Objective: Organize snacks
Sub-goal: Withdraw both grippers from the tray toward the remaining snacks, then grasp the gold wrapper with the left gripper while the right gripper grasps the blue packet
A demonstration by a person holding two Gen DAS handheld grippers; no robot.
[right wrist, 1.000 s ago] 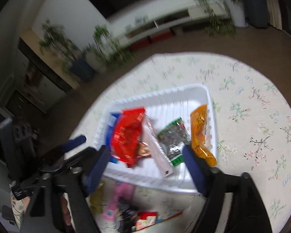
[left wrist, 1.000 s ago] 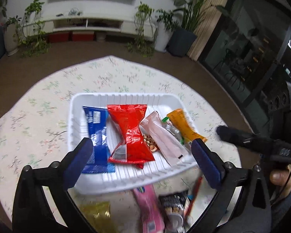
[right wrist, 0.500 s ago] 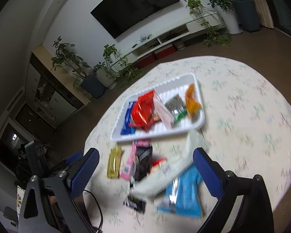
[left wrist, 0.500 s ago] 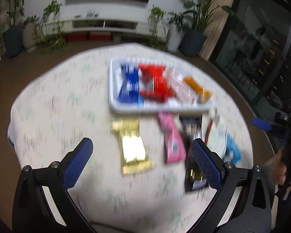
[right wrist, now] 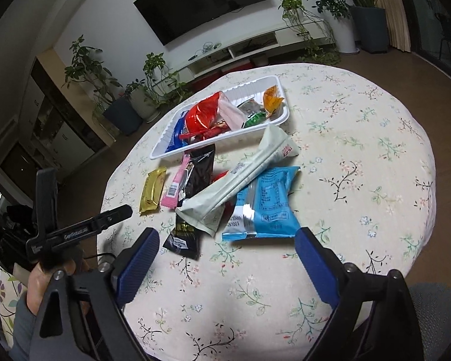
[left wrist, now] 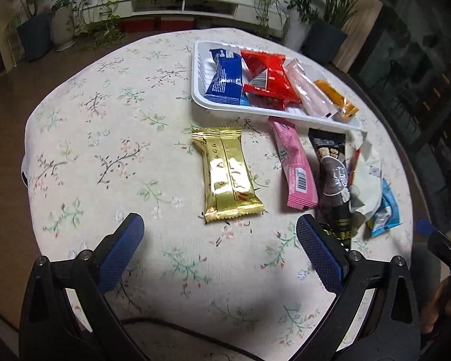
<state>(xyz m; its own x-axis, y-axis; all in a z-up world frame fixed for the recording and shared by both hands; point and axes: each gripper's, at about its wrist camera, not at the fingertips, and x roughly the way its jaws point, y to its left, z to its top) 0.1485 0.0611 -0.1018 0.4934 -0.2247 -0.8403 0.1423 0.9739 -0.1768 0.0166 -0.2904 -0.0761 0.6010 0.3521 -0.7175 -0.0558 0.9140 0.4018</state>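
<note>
We view a round table under a cream floral tablecloth (left wrist: 105,138) through both wrist cameras. In the left wrist view, left to right: the gold foil snack packet (left wrist: 227,177) lies alone on the cloth; beside it the pink snack bar wrapper (left wrist: 294,171); then the black snack packet (left wrist: 333,174), partly under the pale white-green pouch (left wrist: 366,180), with the light blue snack bag (left wrist: 386,213) farthest right. Beyond them the white ribbed plastic tray (left wrist: 201,90) holds a dark blue packet (left wrist: 225,75), a red packet (left wrist: 267,75), a pale pink stick pack (left wrist: 311,93) and an orange packet (left wrist: 335,99); the right wrist view also shows a green-and-grey packet (right wrist: 251,114) there.

Our left gripper (left wrist: 219,246) hovers over bare cloth, just short of the gold packet, its blue-padded jaws spread wide and empty. Our right gripper (right wrist: 227,257) stands likewise wide apart, having just narrowed slightly, nothing between its pads; the light blue bag lies just ahead of it.
</note>
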